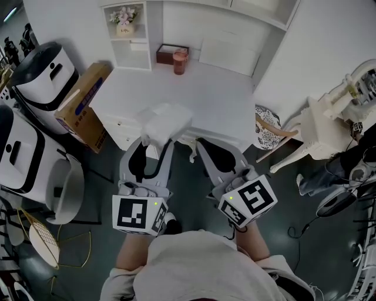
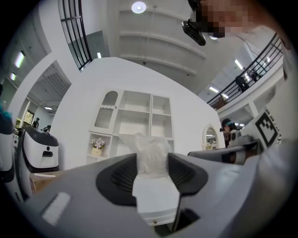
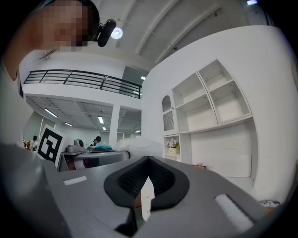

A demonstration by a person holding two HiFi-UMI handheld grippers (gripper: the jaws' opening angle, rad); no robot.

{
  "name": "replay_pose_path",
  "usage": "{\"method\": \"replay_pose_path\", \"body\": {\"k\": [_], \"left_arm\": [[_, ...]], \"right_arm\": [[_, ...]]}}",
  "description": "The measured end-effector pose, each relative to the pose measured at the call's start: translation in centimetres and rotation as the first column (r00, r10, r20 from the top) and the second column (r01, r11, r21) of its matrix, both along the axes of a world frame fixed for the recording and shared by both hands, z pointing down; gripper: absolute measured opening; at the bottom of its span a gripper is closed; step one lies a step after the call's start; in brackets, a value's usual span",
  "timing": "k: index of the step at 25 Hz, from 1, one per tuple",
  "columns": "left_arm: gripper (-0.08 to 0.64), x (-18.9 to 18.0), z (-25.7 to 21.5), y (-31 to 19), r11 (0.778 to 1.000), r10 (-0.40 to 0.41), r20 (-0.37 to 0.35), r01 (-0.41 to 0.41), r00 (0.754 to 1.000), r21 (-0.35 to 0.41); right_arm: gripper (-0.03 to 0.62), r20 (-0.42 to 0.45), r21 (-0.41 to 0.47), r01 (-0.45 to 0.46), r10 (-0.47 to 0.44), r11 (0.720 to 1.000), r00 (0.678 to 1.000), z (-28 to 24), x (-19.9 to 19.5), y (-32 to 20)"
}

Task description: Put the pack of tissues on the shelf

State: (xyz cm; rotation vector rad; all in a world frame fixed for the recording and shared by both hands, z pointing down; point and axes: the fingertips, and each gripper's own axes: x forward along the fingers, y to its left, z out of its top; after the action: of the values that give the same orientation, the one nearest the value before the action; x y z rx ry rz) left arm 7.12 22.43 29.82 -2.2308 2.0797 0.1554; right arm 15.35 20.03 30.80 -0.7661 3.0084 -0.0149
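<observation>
Shelf (image 1: 132,56): a white unit standing at the far edge of the desk. One upper cubby holds a flower pot (image 1: 124,17), and the cubby under it looks bare.
Desk (image 1: 200,100): white and mostly bare. A brown box (image 1: 167,53) and a pink cup (image 1: 180,60) sit near the shelf.
Left hand-held gripper (image 1: 157,141): clenched on the pack, raised in front of the person, and pointing over the desk's near edge toward the shelf.
Right hand-held gripper (image 3: 147,174): its pads are drawn together with nothing between them. It is held just beside the left one and aimed the same way.
Pack of tissues (image 1: 166,120): a soft white plastic-wrapped pack held in the air over the near edge of the desk, well apart from the shelf.
Step in hand: likely carrying the pack to the shelf.
Doing it well: hold an even squeeze, since the wrap looks slippery. Travel level over the desk, aim for the bare cubby, and pass clear of the cup, the box and the flowers. Let go only once the pack rests on the board.
</observation>
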Motion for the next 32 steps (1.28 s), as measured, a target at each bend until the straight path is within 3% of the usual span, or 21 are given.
{"method": "replay_pose_path", "body": {"k": [13, 21, 32], "left_arm": [[0.193, -7.1, -0.4, -2.2, 0.999, 0.045, 0.013, -0.045, 0.999, 0.014], [0.193, -9.7, -0.7, -3.4, 0.998, 0.052, -0.014, -0.052, 0.999, 0.033], [0.193, -12.4, -0.9, -8.5, 0.999, 0.023, -0.011, -0.023, 1.000, 0.037]], "right_arm": [[0.002, 0.010, 0.006, -0.020, 0.020, 1.000, 1.000, -0.3, -7.4, -1.8], [0.002, -0.003, 0.009, -0.037, 0.037, 0.999, 0.999, -0.3, -9.2, -2.8], [0.002, 0.001, 0.002, -0.009, 0.009, 1.000, 1.000, 0.0, -12.2, -8.6]]}}
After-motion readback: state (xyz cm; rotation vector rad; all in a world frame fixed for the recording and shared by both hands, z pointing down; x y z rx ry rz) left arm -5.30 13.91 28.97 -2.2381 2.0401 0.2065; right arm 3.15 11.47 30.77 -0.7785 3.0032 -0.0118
